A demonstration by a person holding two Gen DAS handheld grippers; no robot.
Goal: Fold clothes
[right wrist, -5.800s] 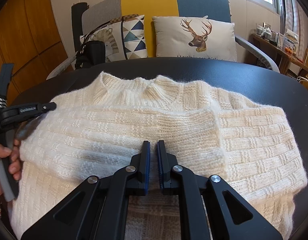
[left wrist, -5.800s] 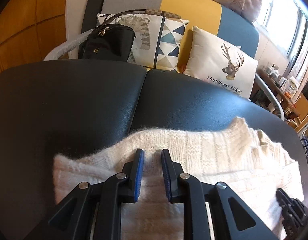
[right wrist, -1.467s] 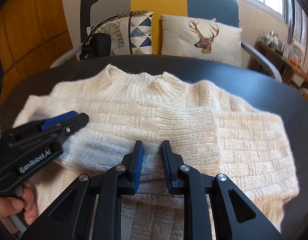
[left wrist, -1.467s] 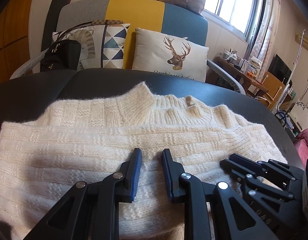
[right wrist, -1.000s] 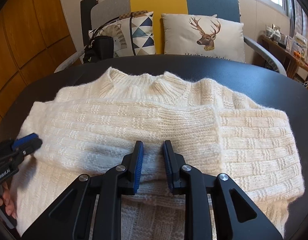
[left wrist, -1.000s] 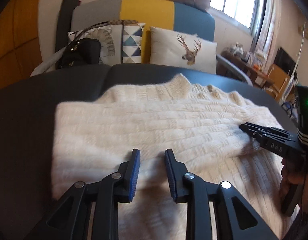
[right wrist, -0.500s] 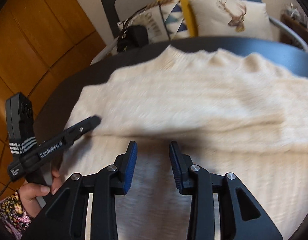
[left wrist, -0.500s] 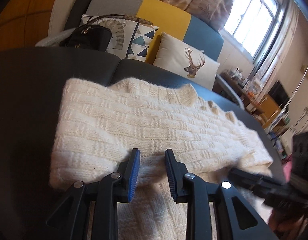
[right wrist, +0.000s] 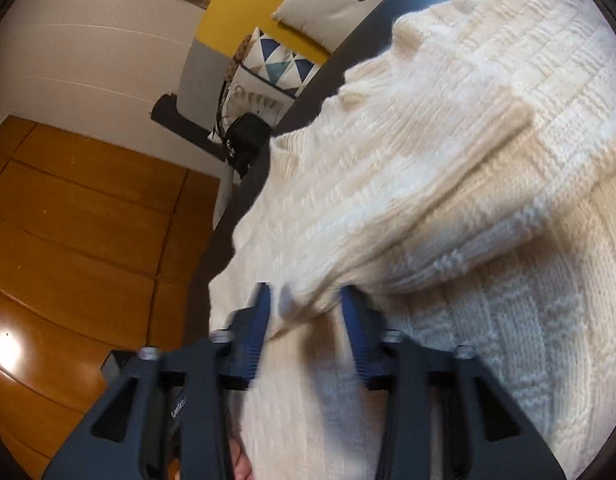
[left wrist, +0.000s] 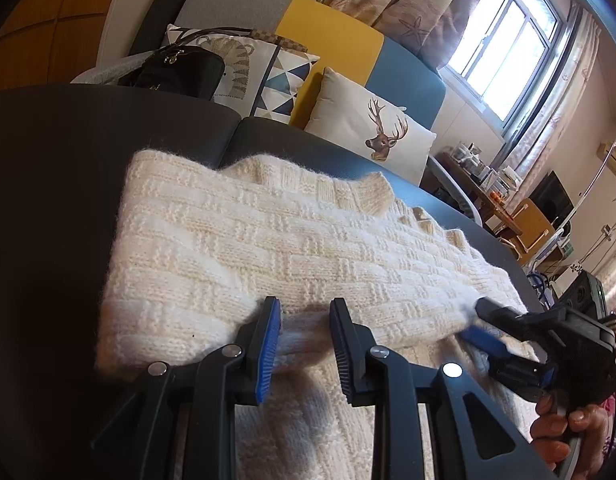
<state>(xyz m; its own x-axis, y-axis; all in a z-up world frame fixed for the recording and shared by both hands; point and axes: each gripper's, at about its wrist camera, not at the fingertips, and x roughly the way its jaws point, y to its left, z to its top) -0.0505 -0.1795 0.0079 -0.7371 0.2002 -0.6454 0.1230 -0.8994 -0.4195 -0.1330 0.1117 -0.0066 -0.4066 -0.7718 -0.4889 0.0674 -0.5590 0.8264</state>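
Both grippers set at the sweater's folded edge

The right gripper (right wrist: 306, 312) has swung and rolled hard since a second ago, when it looked squarely across the sweater (left wrist: 276, 248); its jaws are now closing around the thick folded edge, which sits between the pads but does not look pinched yet. That points to the next fold being started. The left gripper (left wrist: 304, 340) points downward at the same edge, half open, straddling the knit without squeezing it. The sweater lies on the black table (left wrist: 48, 184), collar toward 12 o'clock, with the right tool at about 4 o'clock in the left view.
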